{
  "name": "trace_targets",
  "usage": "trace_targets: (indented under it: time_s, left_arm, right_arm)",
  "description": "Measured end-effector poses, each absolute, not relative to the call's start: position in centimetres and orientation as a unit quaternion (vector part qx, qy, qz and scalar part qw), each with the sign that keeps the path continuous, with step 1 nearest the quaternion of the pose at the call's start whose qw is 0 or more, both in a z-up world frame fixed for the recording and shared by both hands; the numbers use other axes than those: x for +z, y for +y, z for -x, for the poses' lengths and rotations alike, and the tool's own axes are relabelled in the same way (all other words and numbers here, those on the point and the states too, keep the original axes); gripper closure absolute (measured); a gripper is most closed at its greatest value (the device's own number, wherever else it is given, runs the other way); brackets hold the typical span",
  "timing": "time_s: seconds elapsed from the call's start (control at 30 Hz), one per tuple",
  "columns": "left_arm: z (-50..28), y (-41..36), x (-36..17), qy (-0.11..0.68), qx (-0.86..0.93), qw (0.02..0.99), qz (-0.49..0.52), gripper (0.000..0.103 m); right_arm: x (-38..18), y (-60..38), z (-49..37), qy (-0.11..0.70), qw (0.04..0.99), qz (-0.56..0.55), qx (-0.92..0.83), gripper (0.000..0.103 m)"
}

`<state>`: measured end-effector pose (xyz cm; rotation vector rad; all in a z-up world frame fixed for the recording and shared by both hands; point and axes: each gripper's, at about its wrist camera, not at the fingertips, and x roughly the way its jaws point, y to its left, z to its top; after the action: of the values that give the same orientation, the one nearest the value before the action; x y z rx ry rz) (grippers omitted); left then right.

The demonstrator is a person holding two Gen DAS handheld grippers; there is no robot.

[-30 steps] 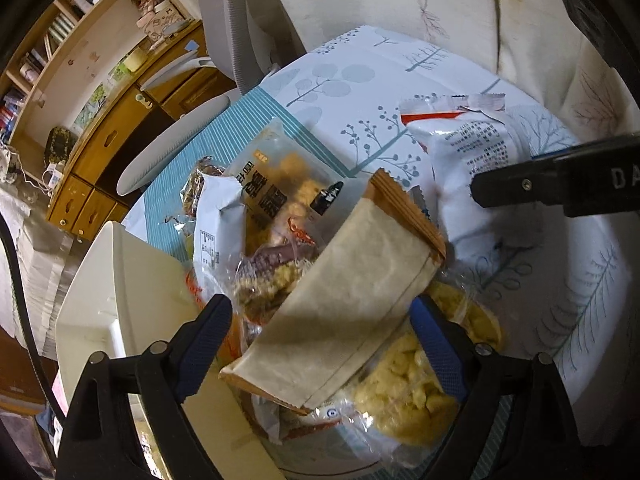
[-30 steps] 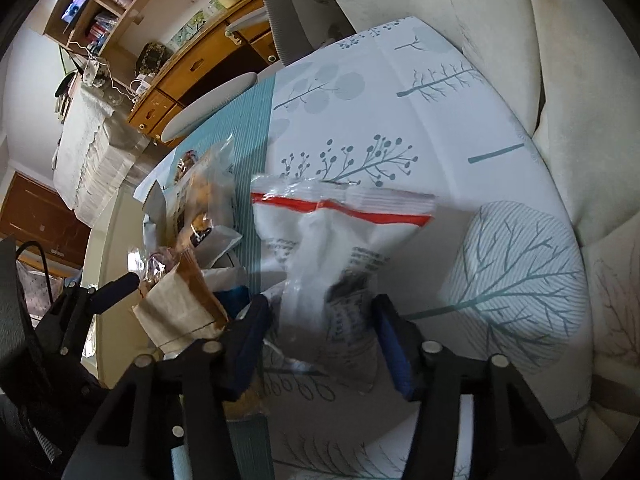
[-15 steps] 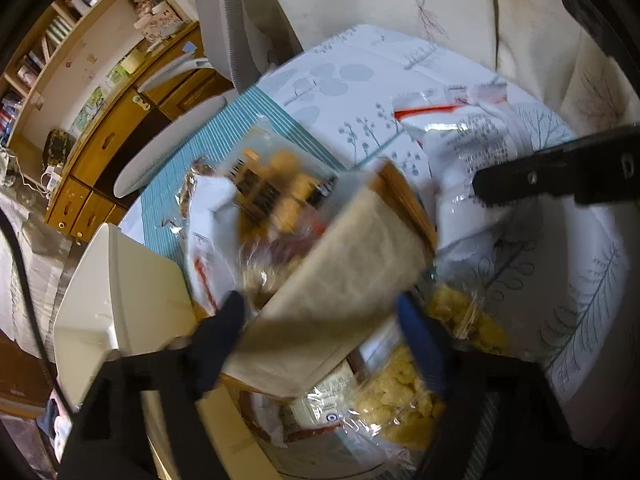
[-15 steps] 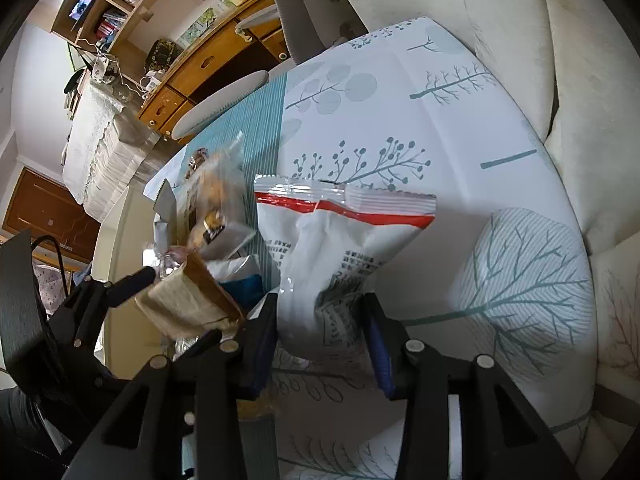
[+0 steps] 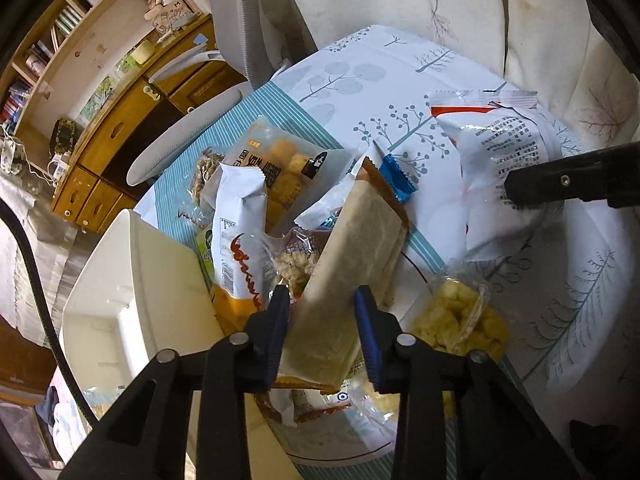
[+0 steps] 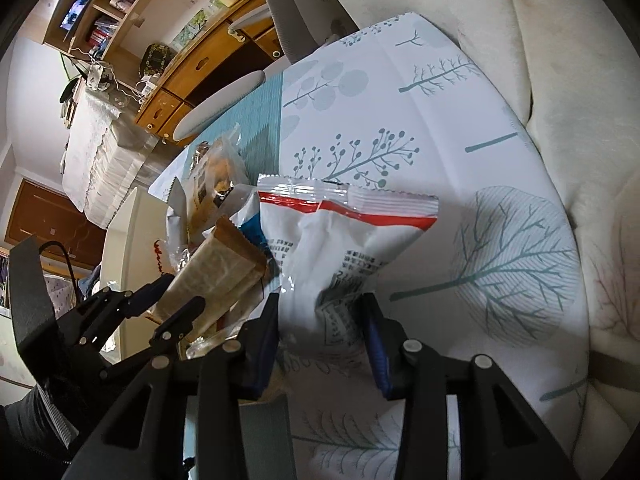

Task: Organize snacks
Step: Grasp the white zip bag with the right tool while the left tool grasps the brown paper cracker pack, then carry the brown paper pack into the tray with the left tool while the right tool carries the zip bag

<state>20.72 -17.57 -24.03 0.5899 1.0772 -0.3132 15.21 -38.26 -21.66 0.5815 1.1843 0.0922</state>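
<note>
On the tree-print tablecloth [image 6: 420,128], a tan paper packet [image 5: 348,280] is being closed upon by the left gripper [image 5: 322,336], while a white red-striped bag [image 6: 340,256] is pinched by the right gripper [image 6: 320,336].

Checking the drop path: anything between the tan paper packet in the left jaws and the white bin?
Nothing visible blocks it. The tan paper packet is already between the closing left gripper jaws; the white plastic bin sits alongside, open.
</note>
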Motion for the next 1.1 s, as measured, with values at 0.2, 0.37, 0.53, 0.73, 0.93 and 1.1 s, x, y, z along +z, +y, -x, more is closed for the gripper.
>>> trace_targets:
  time_s: [0.2,0.37,0.53,0.73,0.93,1.1]
  left_arm:
    - [-20.5,-17.6,-23.3,0.514,-0.150,0.804,-0.257,0.081]
    - [-20.0,-17.4,-22.8,0.524,-0.155,0.805,-0.232,0.086]
    - [-19.7,-16.8,-22.3,0.548,-0.157,0.802,-0.176,0.090]
    - [-18.9,-15.3,-21.0,0.571,-0.156,0.800,-0.100,0.092]
    - [-17.3,-13.7,-17.8,0.561,-0.151,0.811,-0.065,0.093]
    - [-16.1,-11.5,-14.0,0.546,-0.144,0.825,-0.033,0.093]
  right_arm:
    - [-20.2,-38.1,-14.6,0.547,0.792,-0.267,0.048,0.064]
    - [-19.0,-37.9,-14.0,0.548,0.792,-0.265,0.048,0.064]
    - [-17.6,-37.8,-13.4,0.549,0.793,-0.260,0.053,0.064]
    - [-15.6,-38.0,-12.9,0.540,0.800,-0.257,0.054,0.064]
    - [-13.9,-37.4,-12.8,0.528,0.808,-0.253,0.067,0.064]
    - [-12.2,-35.8,-12.8,0.516,0.815,-0.247,0.088,0.064]
